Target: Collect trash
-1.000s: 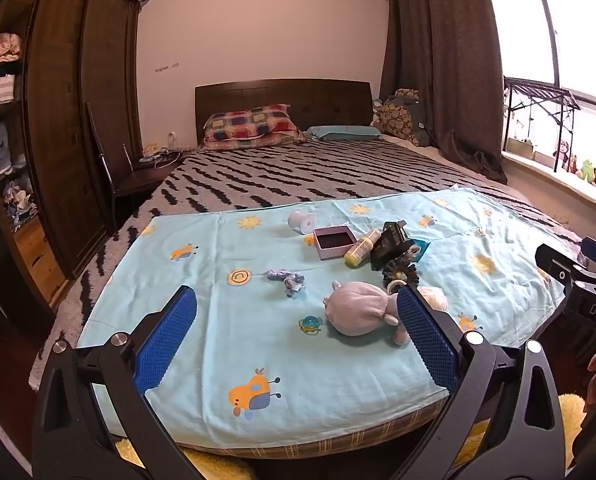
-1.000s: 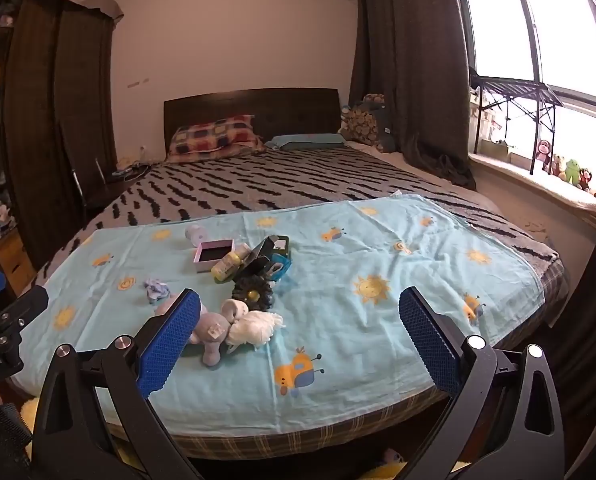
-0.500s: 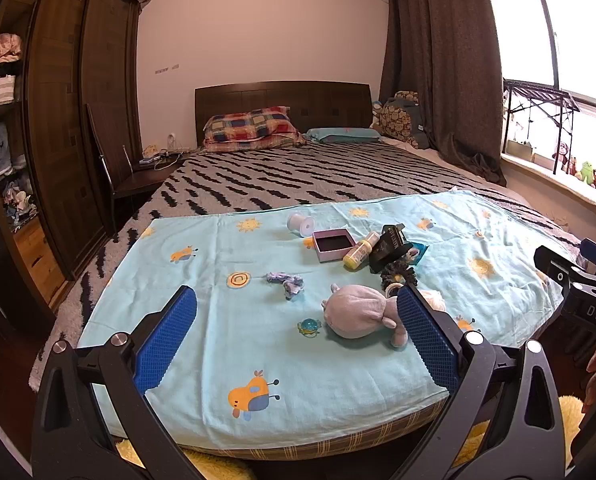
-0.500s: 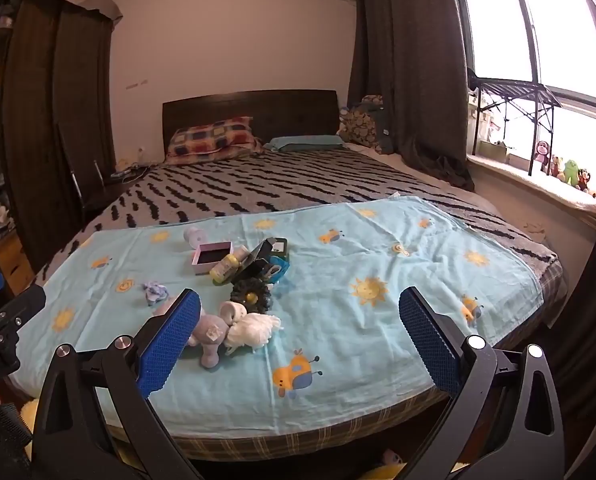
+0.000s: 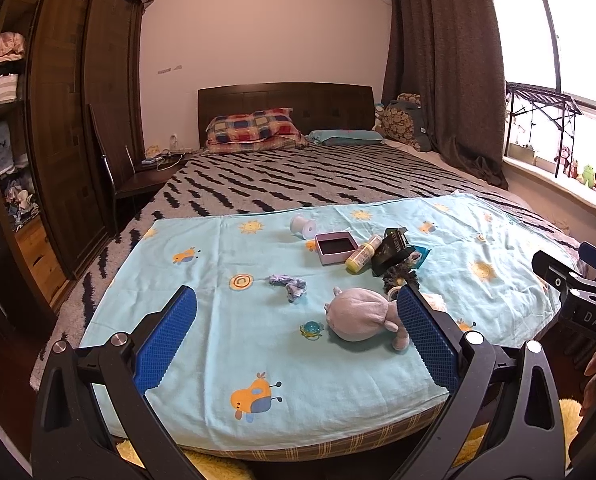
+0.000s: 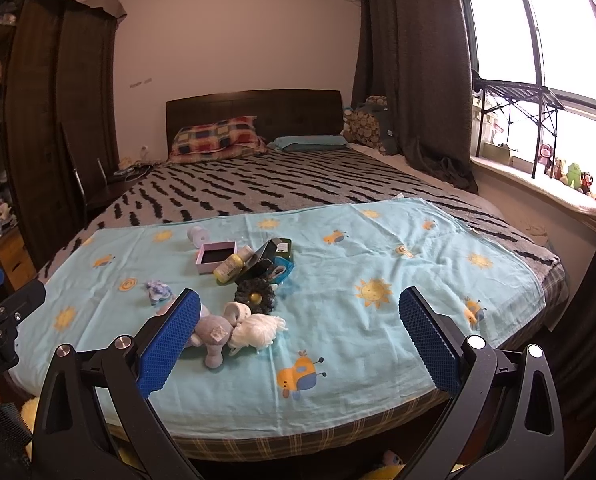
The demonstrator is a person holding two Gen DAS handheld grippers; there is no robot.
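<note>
Both tongs held level side by side, left tongs point(image 5: 296, 344) and right tongs point(image 6: 300, 346) each spread wide with nothing between the blue pads.

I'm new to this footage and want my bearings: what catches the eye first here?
A light blue cartoon-print sheet covers the foot of the bed, with a cluster of clutter on it: a grey plush toy, a pink open box and a yellow bottle beside it. Both the left claw and right claw hang open in front of the bed, holding nothing. Bright windows glare at right.
</note>
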